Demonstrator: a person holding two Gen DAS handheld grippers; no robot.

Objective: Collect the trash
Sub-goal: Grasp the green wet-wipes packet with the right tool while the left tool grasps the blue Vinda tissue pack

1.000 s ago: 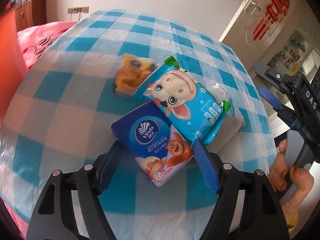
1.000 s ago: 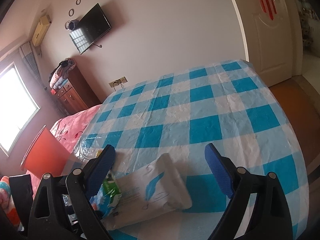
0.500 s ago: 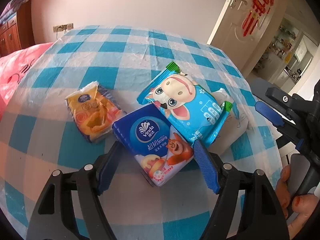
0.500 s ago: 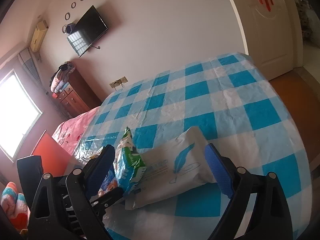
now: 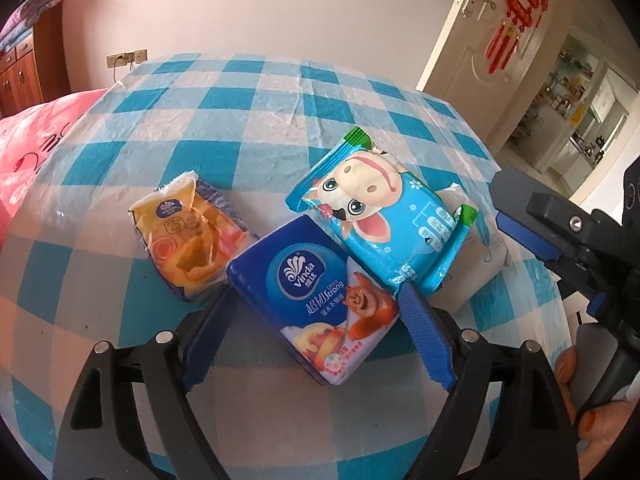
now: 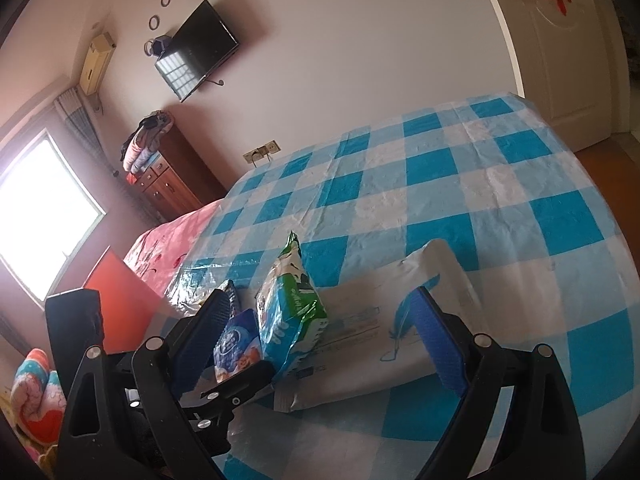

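A blue Vinda tissue pack point(image 5: 304, 288) lies on the checked tablecloth between the fingers of my left gripper point(image 5: 314, 294). The jaws are opening and the pads no longer press it. A light-blue cartoon-cow wrapper point(image 5: 384, 216) leans on its far corner, over a white pack point(image 5: 472, 276). A yellow tissue pack point(image 5: 188, 236) lies to the left. My right gripper point(image 6: 320, 300) is open, its fingers either side of the white feather-print pack point(image 6: 372, 332) without touching it. The cow wrapper point(image 6: 288, 312) stands on edge there, with the blue pack point(image 6: 236, 344) beside it.
The blue-and-white checked table point(image 5: 248, 120) drops off at the right. One finger point(image 5: 528, 236) of my right gripper and the hand point(image 5: 592, 412) holding it crowd that side. A pink bedspread point(image 5: 28, 140) lies left, with a door point(image 5: 472, 40) behind.
The blue pack, cow wrapper and white pack shifted across the cloth with my left gripper, leaving the yellow pack off to the left. The left jaws now stand wider.
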